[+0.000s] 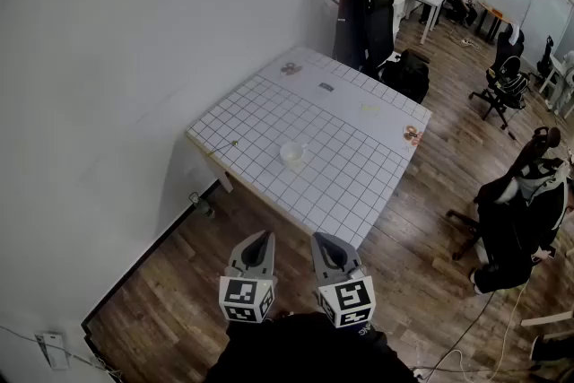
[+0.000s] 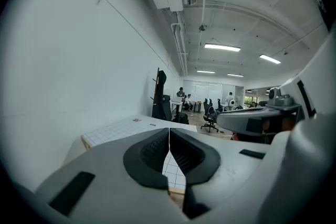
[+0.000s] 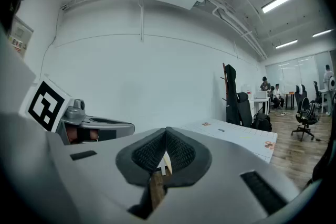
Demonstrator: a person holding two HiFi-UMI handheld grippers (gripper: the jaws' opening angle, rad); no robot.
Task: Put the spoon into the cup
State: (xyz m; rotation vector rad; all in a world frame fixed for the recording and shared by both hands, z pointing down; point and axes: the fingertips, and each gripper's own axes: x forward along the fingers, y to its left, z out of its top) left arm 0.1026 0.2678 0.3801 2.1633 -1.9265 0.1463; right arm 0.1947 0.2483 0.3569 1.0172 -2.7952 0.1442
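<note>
Head view gives you the wooden floor (image 1: 421, 229) and, on it, the white gridded surface (image 1: 260, 117) in the middle of the picture. Your two tools hang over the floor at 6 o'clock from the surface, apart from its near edge: the left tool (image 1: 262, 237) and, at its 3 o'clock, the right tool (image 1: 321, 239). Each has its jaws pressed together, with nothing between. The cup (image 1: 292, 154) stands near the surface's middle. The spoon is too small to tell surely.

Overhead, plus two low toward table (image 1: 359, 179)
</note>
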